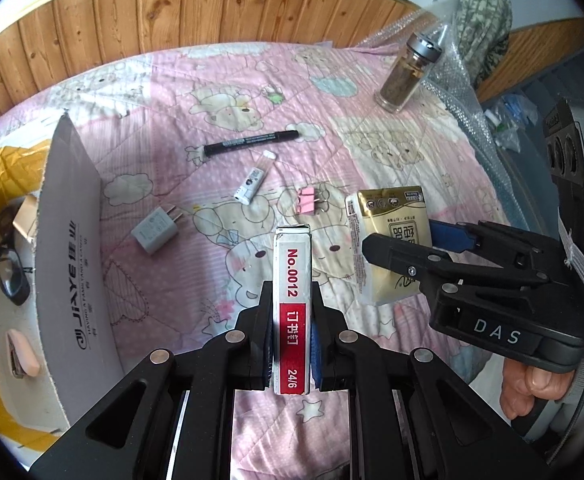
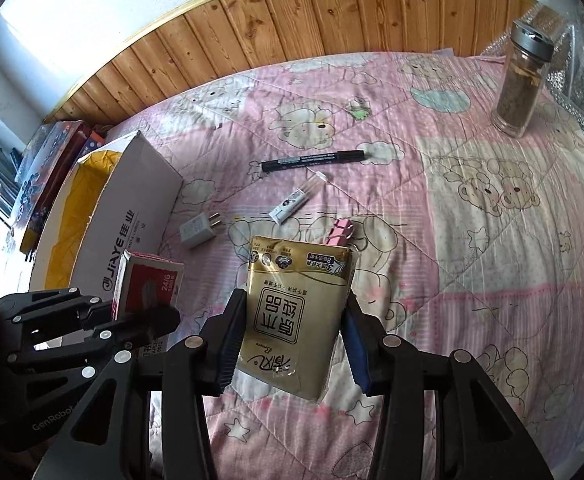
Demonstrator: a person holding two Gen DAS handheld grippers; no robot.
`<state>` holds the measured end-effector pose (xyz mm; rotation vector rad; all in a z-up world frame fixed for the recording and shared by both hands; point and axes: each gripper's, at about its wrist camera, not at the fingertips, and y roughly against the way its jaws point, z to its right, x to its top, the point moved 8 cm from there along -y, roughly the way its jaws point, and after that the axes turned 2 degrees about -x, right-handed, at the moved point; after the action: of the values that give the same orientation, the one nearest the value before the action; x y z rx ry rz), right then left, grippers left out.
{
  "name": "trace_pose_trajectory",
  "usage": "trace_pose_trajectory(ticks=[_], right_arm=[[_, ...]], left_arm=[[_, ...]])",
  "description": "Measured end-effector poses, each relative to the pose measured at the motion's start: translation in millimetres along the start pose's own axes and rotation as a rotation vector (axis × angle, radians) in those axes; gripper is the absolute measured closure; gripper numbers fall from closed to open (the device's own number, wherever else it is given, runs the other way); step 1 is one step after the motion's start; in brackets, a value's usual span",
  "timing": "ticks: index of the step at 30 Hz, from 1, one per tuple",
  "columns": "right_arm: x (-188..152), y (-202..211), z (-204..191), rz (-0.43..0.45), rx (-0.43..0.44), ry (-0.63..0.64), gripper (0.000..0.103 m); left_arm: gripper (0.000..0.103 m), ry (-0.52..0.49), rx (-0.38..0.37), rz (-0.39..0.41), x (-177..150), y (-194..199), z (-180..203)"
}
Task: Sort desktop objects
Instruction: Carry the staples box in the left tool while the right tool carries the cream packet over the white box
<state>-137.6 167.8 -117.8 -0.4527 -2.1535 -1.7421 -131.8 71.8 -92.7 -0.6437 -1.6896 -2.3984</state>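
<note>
My left claw is pinching a box of staples on its narrow sides, the red-and-white label facing my camera and the box standing up out of the jaws, lifted off the pink cartoon-print quilt. My right claw is clamped on a gold pack of tissues, one pad on each long edge, the pack also held clear of the quilt. From the left camera the right claw sits just to the right of my left one, with the person's fingers wrapped under its handle; from the right camera the left claw and its staple box are close on the left.

To the left of the left claw stands an open cardboard box with a yellow lining, holding a pair of glasses and a pink eraser-like piece. Ahead of both claws, lying on the quilt, are a grey plug adapter, a small white tube, a black marker pen and pink binder clips, all apart from one another. Far ahead and to the right stands a glass jar with a metal lid, upright, well apart from the rest.
</note>
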Motion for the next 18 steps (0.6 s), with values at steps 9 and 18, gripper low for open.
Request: trace_pose_trajectory(ticks=[9,18], right_arm=[[7.0,22.8,-45.1,0.050,0.019,0.148,0.056],[22.9,41.3,-88.9,0.098,0.055,0.279,0.056]], left_arm=[[0.089,0.089,0.016,0.089,-2.4,38.2,-24.9],[0.089,0.203,0.042,0.162,-4.6,70.3,-62.7]])
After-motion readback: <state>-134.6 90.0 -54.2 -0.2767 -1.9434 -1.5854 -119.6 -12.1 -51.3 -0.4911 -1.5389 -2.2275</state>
